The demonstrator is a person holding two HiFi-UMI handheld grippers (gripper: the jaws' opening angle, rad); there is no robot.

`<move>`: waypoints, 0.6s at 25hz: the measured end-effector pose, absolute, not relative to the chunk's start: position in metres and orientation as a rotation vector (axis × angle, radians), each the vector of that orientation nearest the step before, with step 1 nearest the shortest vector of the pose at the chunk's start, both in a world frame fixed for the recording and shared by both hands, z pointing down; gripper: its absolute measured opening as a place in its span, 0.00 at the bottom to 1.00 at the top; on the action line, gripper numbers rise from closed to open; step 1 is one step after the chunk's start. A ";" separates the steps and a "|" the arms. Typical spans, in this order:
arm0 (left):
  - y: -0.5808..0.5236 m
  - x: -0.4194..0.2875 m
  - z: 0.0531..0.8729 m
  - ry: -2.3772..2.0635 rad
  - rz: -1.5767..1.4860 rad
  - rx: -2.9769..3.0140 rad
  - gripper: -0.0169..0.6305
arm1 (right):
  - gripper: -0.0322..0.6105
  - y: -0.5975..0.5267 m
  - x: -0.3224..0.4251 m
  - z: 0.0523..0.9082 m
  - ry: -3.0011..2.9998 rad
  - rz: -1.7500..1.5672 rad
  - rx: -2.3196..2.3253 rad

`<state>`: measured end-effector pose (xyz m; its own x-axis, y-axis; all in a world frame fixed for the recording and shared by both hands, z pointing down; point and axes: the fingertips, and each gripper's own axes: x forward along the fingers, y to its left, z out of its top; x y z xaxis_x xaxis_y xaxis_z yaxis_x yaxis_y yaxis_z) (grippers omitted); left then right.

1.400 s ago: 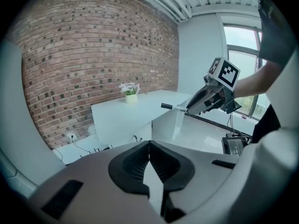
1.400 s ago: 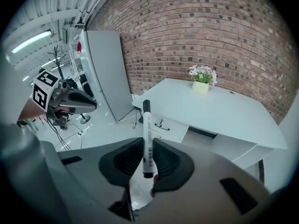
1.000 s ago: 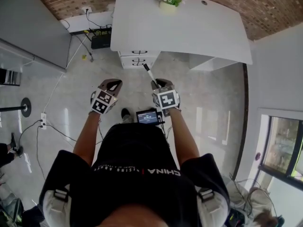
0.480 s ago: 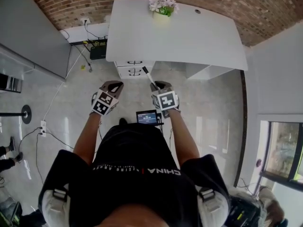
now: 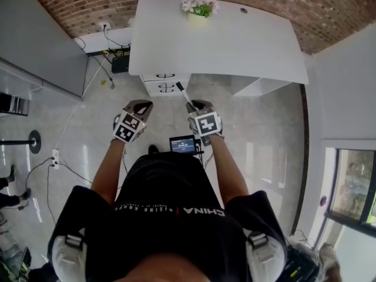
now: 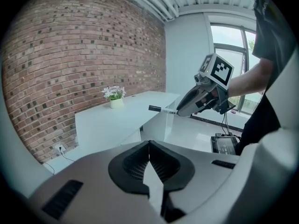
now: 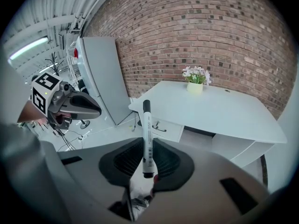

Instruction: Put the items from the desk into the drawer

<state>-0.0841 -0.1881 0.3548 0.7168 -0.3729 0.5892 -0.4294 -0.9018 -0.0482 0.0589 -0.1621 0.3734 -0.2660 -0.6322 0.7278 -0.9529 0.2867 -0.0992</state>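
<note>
Item, marker: white barrel, dark cap; pinched near its tail end between the closed jaws of the right tongs; cap end points forward, away from the person; carried in mid-air over the floor, well short of the bench.

Item, left tongs: jaws shut together with nothing between them; held level beside the right tongs, apart from them.

Item, bench: white top against the brick wall; only a flower pot shows on it, near the back edge.

Item, drawer stack: under the bench's left end; two fronts with dark handles show; both look closed.

Handling note, by my reckoning: the step in hand is bringing the marker to a drawer that is not yet open; the empty left tongs are the ones to open up, hook a handle and draw the front out square; keep the right tongs' grip firm, since the hold is far back on the barrel and the long free end could swing or knock the drawer front; lower the marker lengthwise inside the drawer before parting the jaws, so it does not roll out.
</note>
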 end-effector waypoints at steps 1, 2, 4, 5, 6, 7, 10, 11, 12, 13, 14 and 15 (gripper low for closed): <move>-0.187 -0.083 0.355 -0.660 0.940 2.824 0.05 | 0.16 -0.161 0.059 0.375 -1.991 0.734 1.410; -0.186 -0.082 0.356 -0.657 0.942 2.823 0.05 | 0.16 -0.160 0.060 0.376 -1.992 0.739 1.405; -0.183 -0.080 0.356 -0.654 0.943 2.818 0.05 | 0.16 -0.158 0.059 0.376 -2.000 0.749 1.395; -0.183 -0.080 0.356 -0.655 0.942 2.815 0.05 | 0.16 -0.158 0.058 0.374 -2.005 0.748 1.389; -0.183 -0.079 0.356 -0.658 0.940 2.812 0.05 | 0.16 -0.159 0.059 0.372 -2.008 0.739 1.387; -0.183 -0.077 0.356 -0.661 0.938 2.808 0.05 | 0.16 -0.160 0.061 0.372 -2.012 0.730 1.386; -0.185 -0.073 0.357 -0.674 0.944 2.797 0.05 | 0.16 -0.158 0.067 0.375 -2.014 0.740 1.369; -0.185 -0.070 0.358 -0.676 0.957 2.796 0.05 | 0.16 -0.157 0.070 0.376 -2.014 0.747 1.363; -0.184 -0.067 0.360 -0.677 0.975 2.794 0.05 | 0.16 -0.156 0.072 0.374 -2.020 0.750 1.354; -0.184 -0.064 0.362 -0.676 0.996 2.793 0.05 | 0.16 -0.155 0.073 0.374 -2.030 0.756 1.343; -0.183 -0.060 0.364 -0.674 1.015 2.791 0.05 | 0.16 -0.153 0.074 0.376 -2.043 0.770 1.328; -0.183 -0.056 0.367 -0.670 1.030 2.787 0.05 | 0.16 -0.151 0.075 0.380 -2.056 0.787 1.311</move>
<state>-0.0564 -0.1831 0.3668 0.6754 -0.3696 0.6382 -0.4342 -0.8988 -0.0610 0.0746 -0.1513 0.3798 -0.3559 -0.5861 0.7279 -0.9223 0.3458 -0.1725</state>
